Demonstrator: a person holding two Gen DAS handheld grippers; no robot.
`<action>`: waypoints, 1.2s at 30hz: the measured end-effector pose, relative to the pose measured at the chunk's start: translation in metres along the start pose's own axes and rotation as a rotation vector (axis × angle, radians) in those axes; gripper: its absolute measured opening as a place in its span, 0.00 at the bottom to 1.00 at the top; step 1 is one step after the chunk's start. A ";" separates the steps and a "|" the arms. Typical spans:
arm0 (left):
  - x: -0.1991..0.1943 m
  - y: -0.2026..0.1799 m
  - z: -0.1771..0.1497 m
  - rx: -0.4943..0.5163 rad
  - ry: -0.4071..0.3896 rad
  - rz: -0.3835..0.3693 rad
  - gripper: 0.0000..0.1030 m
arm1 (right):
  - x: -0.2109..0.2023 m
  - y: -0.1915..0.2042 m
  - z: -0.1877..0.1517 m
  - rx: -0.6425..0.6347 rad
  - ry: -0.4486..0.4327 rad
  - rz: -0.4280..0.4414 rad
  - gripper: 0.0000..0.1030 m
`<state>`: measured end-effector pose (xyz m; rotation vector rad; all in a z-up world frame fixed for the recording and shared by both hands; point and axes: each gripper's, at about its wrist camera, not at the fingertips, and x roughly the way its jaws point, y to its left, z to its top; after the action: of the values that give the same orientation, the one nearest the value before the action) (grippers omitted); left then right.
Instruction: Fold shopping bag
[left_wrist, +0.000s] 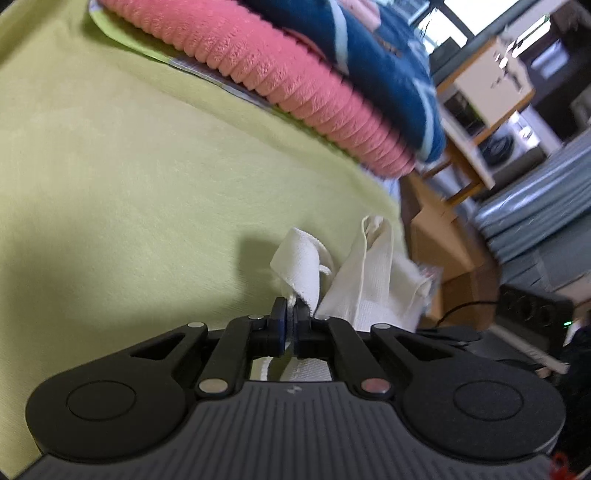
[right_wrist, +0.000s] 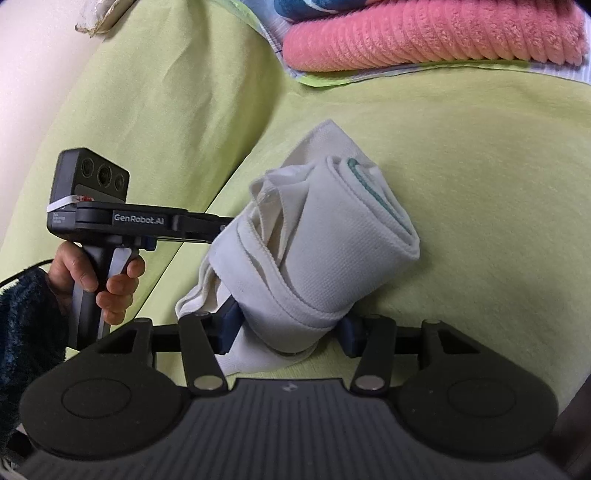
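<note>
Nearest the lens in the right wrist view, the right gripper (right_wrist: 290, 332) stands about half open, its 2 blue pads bracketing the lower end of the shopping bag (right_wrist: 314, 236). The left pad touches the cloth; whether the right pad bears on it cannot be told. The bag is a white cloth bundle, rolled and wrapped by its own strap, lying on the yellow-green sheet (right_wrist: 480, 184) at frame centre, with a green printed line showing at its upper right end.

In the left wrist view, the left gripper (left_wrist: 291, 326) is closed tight, pinching a thin fold of the bag's white cloth (left_wrist: 365, 280) between its pads. From the right wrist view the same left gripper (right_wrist: 221, 229) enters from the left of frame and meets the bundle's left side; a hand (right_wrist: 99, 280) with a dark fuzzy sleeve (right_wrist: 26, 325) grips its handle.

Edges: the sheet's edge falls away just right of the bag in the left wrist view, with a wooden shelf unit (left_wrist: 491, 110) beyond. A pink towel (right_wrist: 424, 37) under a blue towel (left_wrist: 369, 55) sits stacked at the top of both frames, well apart from the bag. Bare sheet lies open between bag and towels.
</note>
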<state>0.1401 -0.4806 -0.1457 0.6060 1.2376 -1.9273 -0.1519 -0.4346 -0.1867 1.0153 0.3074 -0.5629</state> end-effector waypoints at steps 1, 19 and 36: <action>-0.002 0.004 0.001 -0.019 -0.010 -0.024 0.00 | 0.000 -0.001 0.001 -0.003 0.006 0.004 0.45; -0.018 0.036 -0.013 0.009 -0.087 -0.268 0.00 | 0.015 -0.018 0.028 -0.016 0.142 0.126 0.46; -0.030 -0.025 -0.040 0.298 -0.021 0.142 0.00 | 0.037 0.007 0.065 -0.029 0.188 0.101 0.41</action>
<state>0.1380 -0.4282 -0.1269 0.8011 0.8741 -2.0063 -0.1190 -0.4991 -0.1673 1.0519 0.4273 -0.3714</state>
